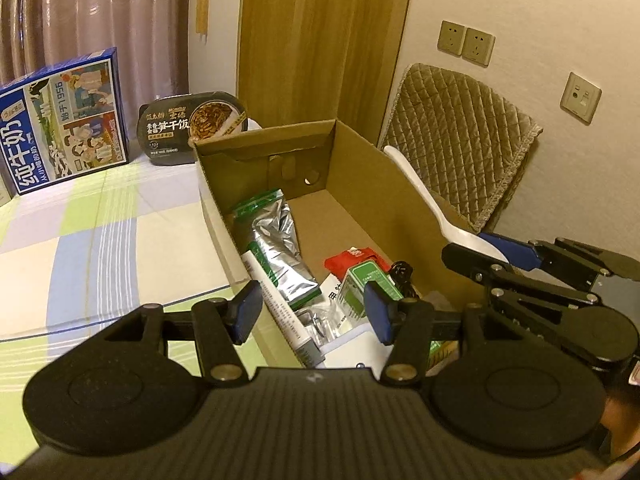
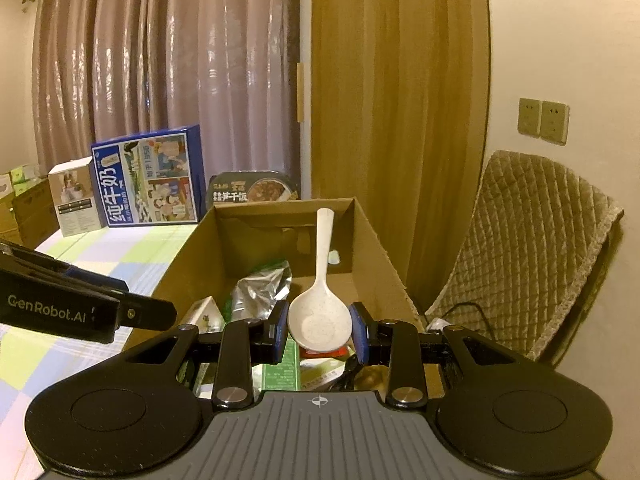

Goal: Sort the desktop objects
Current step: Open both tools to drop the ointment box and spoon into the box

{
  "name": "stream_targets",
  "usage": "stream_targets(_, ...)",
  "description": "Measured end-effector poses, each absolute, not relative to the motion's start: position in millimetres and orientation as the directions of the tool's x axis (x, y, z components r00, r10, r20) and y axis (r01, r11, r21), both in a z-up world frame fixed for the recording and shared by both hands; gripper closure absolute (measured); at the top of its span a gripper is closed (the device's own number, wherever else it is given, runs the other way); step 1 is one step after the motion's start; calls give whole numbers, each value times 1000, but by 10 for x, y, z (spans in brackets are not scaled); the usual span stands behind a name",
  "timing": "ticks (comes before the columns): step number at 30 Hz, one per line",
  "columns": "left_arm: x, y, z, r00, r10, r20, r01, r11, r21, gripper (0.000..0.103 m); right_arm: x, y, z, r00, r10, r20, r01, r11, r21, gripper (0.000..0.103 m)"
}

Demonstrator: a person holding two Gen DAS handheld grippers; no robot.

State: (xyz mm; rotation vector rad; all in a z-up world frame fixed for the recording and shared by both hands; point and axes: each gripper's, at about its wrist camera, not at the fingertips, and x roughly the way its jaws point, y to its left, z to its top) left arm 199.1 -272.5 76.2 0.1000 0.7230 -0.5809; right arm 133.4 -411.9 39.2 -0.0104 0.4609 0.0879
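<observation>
- The left gripper (image 1: 310,314) hangs empty with its blue pads spread wide, straddling the near left wall of the open brown cardboard box (image 1: 224,222); it plays no part in this step and is best kept clear of the drop path.
- Ahead of it inside the box lie a crinkled silver foil pouch with green trim (image 1: 276,240), a small green-and-white carton (image 1: 366,286) and a red packet (image 1: 352,260), so the free floor is toward the far right of the box.
- The right gripper (image 2: 319,330) clamps the bowl of the speckled white plastic rice spoon (image 2: 320,320) between its pads, with the handle pointing straight ahead and up over the box interior.
- The step in hand looks like placing the spoon in the box. Doing it well probably means lowering until the handle nears the bare cardboard ahead, then parting the pads gently.
- The smooth, rounded bowl may slip or pivot, so the gripper should stay level and clear the right wall (image 2: 384,256).
</observation>
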Motion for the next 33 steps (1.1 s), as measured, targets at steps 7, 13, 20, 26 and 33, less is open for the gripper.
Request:
stream_targets(7,1964,-2695,760,598,-468,-650,535,838,-111,52,1357,-4091,406,891,81,-447,-91,996,0,73)
stream_targets(13,1954,-2676,751,597,-468,-652,533,839,-114,52,1376,-4067,404,888,82,-453,-96,995,-7,73)
stream_targets(20,1954,-2617,754,603,-465,-648,527,842,-113,52,1430,-4033,410,887,85,-455,-103,995,-14,73)
stream_targets(26,1952,-2553,773,614,-458,-643,518,848,-109,52,1558,-4013,399,880,106,-462,-131,991,-23,73)
stream_targets(33,1921,-2466,771,623,-453,-637,504,856,-116,44,1616,-4098,288,863,118,-491,-121,992,27,62)
